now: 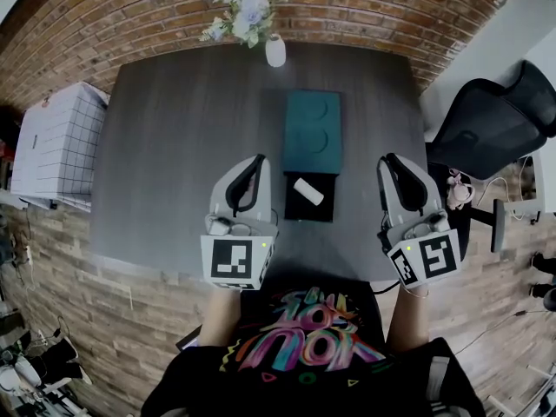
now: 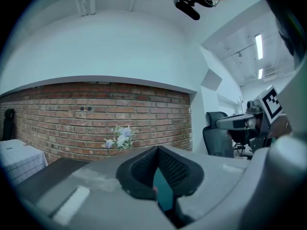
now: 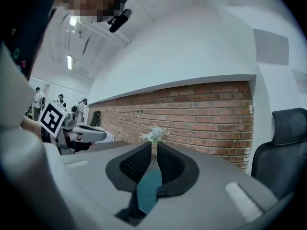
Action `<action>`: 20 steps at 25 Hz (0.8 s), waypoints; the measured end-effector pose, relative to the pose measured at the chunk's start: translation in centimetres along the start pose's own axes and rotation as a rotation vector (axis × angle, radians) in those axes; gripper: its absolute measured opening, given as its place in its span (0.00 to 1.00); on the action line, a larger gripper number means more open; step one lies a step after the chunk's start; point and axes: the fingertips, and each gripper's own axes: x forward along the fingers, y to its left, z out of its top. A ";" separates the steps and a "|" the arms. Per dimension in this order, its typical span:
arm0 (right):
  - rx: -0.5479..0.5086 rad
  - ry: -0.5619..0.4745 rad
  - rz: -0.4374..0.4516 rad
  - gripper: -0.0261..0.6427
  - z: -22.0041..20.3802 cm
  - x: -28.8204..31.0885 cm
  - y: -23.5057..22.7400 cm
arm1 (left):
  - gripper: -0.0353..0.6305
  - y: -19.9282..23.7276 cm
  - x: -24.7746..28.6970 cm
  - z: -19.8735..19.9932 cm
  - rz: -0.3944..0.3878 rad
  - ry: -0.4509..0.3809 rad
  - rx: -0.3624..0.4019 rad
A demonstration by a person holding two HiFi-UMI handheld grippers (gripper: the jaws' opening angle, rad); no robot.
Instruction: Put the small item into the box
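The left tongs point(image 2: 157, 148) hang shut above the desk point(image 1: 174, 155) with nothing in them. The right tongs point(image 3: 154, 150) stand a sliver apart, also empty. Between the two, the small white item point(image 1: 307, 191) lies inside the black box point(image 1: 300, 211), which touches a teal lid point(image 1: 312, 133) beyond it.

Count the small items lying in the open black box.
1: a white cylinder lies slantwise in the black box, next to the teal tray. None seems hidden.
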 end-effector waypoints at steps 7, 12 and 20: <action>-0.026 -0.011 0.000 0.06 0.5 -0.5 0.4 | 0.06 0.2 -0.2 -0.2 0.004 -0.004 -0.005; -0.025 -0.016 0.002 0.04 0.6 -0.4 0.6 | 0.06 0.3 -0.5 -0.2 0.004 -0.003 -0.003; -0.016 -0.022 -0.001 0.04 0.6 -0.5 0.6 | 0.06 0.3 -0.6 -0.4 0.007 -0.004 -0.008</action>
